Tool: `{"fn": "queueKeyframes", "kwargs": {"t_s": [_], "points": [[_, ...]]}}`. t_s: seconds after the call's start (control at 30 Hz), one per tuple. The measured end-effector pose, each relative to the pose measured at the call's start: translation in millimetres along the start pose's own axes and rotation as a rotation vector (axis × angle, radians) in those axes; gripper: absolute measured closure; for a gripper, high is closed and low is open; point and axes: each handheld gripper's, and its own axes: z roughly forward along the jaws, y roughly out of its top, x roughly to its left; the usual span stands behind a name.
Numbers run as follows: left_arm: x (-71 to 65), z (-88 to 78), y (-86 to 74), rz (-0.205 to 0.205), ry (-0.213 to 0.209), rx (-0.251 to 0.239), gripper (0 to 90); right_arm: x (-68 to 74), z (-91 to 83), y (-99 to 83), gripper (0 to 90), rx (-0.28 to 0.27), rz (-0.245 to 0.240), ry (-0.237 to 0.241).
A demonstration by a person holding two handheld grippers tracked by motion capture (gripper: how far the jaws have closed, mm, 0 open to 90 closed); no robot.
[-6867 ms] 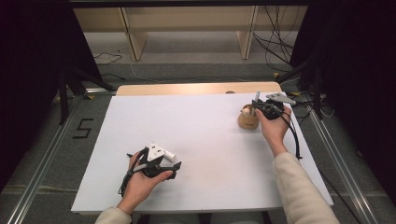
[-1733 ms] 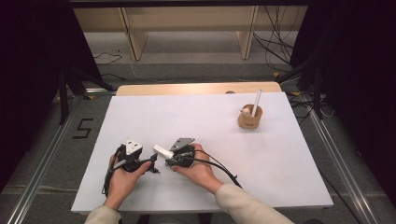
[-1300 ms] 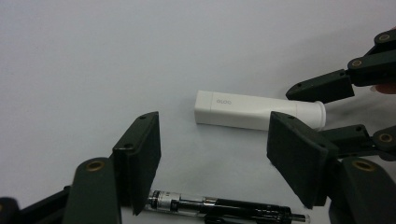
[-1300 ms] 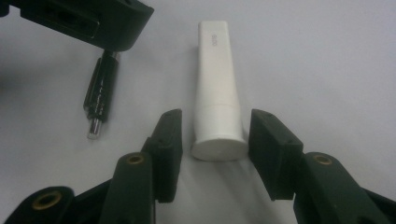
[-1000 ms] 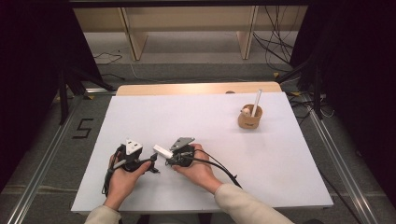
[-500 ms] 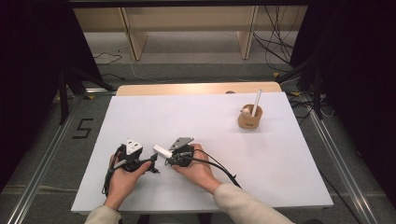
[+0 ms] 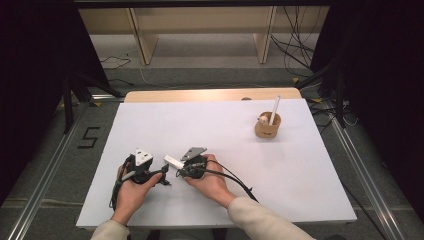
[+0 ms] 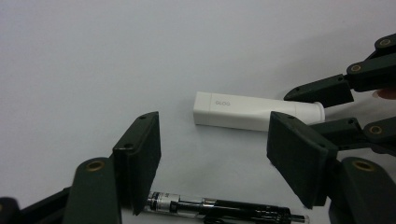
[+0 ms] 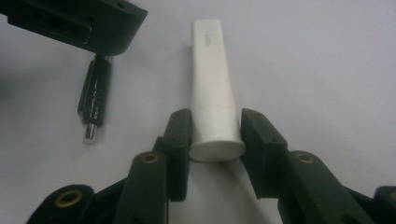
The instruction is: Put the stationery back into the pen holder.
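A white tube-shaped cap marked "GLOO" lies flat on the white table, near the front left. My right gripper is shut on its round end, and the cap points toward my left hand. My left gripper stands open just beside it, jaws wide apart with nothing between them. A black pen body with a clear section lies on the table under the left jaws, apart from the cap. The same pen lies below one left finger in the right gripper view.
A small wooden cup stands at the back right with a white stick leaning out of it. Cables trail from both grippers over the table's front. The table's wooden far edge borders the floor.
Since the earliest frame, my right gripper has come from the cup to the front left and holds the white cap. Over the last second nothing has visibly moved.
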Motion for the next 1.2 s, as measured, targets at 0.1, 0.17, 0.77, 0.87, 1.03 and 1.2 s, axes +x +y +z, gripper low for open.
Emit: {"fn": "queueKeyframes", "kwargs": {"t_s": [0.1, 0.17, 0.77, 0.87, 1.03, 1.2], "points": [[0.0, 0.0, 0.1, 0.0, 0.0, 0.0, 35.1, 0.0, 0.0, 0.2, 64.9, 0.002, 0.003, 0.001], [0.1, 0.1, 0.0, 0.0, 0.0, 0.0, 35.1, 0.5, -0.1, 0.6, 65.0, 0.007, 0.007, -0.002], [0.9, -0.1, 0.0, -0.002, 0.0, -0.001, 35.3, 1.1, -0.1, 1.0, 65.4, 0.004, 0.021, -0.009], [0.9, -0.1, 0.0, 0.003, 0.001, -0.001, 35.5, 1.1, -0.1, 0.9, 65.4, 0.003, 0.017, -0.009], [1.6, -0.5, -0.1, 0.016, 0.002, -0.005, 35.7, 1.5, -0.6, 0.5, 65.5, -0.021, 0.028, 0.0], [2.0, -0.9, -0.1, 0.024, 0.003, -0.009, 35.8, 1.8, -2.4, 2.0, 65.5, -0.033, 0.032, 0.01]]}}
